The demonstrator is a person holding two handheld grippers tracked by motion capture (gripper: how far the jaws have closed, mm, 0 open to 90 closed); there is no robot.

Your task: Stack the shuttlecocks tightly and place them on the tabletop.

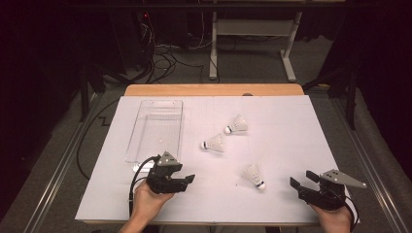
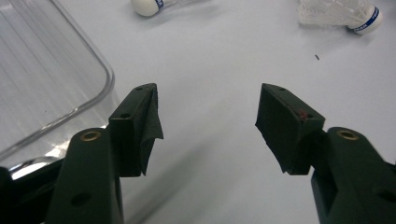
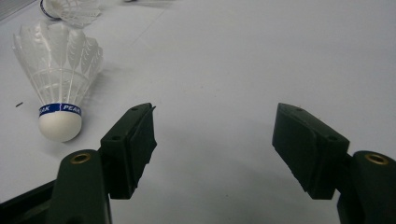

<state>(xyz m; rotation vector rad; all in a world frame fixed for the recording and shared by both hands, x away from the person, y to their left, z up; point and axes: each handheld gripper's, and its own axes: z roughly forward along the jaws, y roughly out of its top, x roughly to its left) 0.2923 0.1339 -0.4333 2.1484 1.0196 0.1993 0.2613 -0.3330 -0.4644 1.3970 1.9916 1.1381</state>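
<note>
High view: three shuttlecocks lie loose beside the clear plastic tray [image 1: 158, 127], probably to be gathered into it. Left gripper [image 1: 188, 180] and right gripper [image 1: 295, 183] are held wide open, empty; the nearest shuttlecock [image 1: 254, 175] lies between them.

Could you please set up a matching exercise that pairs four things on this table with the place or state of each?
Things:
1. Clear plastic rectangular tray
2. White feathered shuttlecock with a blue band, nearest the right gripper
3. Left gripper
4. Right gripper

Places or states:
A. Jaws open, nothing between them, at the table's near right corner
B. Lies on its side on the white sheet, cork toward the near edge
C. Empty, on the table's left half
D. Jaws open, just in front of the tray's near end

Pairs: 1-C, 2-B, 3-D, 4-A
</note>
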